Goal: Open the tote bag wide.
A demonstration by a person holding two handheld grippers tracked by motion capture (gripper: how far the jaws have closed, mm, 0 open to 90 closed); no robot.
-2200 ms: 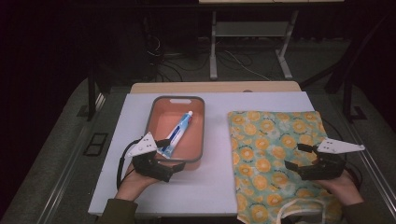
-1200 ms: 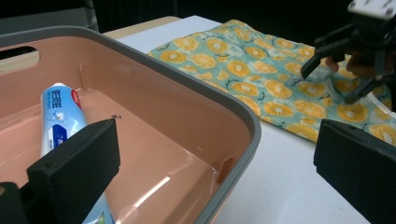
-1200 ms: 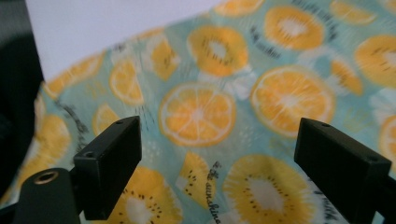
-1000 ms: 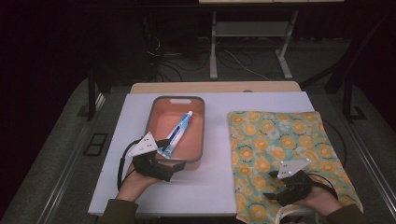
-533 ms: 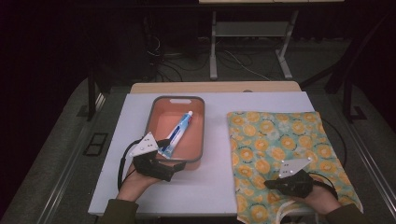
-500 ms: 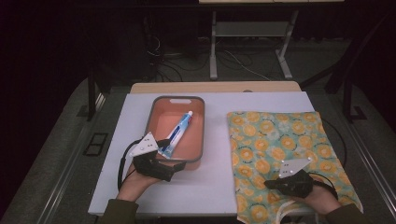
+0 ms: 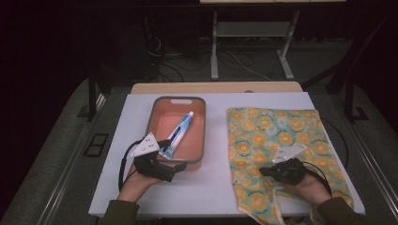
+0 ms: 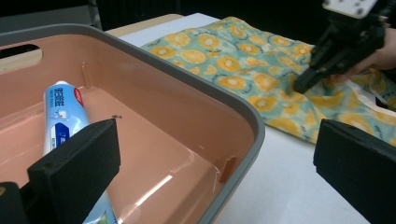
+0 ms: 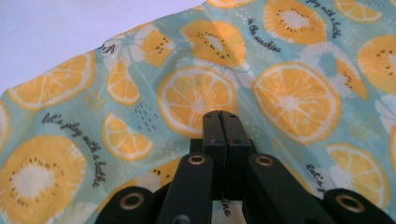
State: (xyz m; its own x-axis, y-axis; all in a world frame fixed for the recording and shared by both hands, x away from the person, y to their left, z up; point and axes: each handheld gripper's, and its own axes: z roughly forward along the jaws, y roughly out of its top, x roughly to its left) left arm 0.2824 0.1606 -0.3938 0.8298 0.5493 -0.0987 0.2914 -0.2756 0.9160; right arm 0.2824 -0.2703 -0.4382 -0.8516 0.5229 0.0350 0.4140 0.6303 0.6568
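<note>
A green cloth printed with orange slices [image 7: 277, 136] [image 9: 289, 98] lies on the right of the white table. My right gripper [image 7: 263, 172] [image 9: 220, 114] rests on the cloth's near left part with its jaws pressed together, pinching a raised fold of the fabric. An orange tray with a grey rim [image 7: 199, 140] [image 8: 224, 98] holds a blue and white toothpaste tube [image 7: 177, 133] [image 8: 63, 112]. My left gripper [image 7: 177, 168] [image 8: 217, 172] stands open across the tray's near right wall, one jaw inside beside the tube, the other outside over the table.
The white table top [image 7: 216, 183] has bare room between tray and cloth. A wooden strip [image 7: 216, 87] runs along the far edge. Behind it, on the dark floor, are cables and a metal stand [image 7: 253, 42].
My right gripper came from the cloth's right edge to its near left part and its jaws shut there. It then shifted slightly left, and the cloth's near edge rumpled. The left gripper stayed put.
</note>
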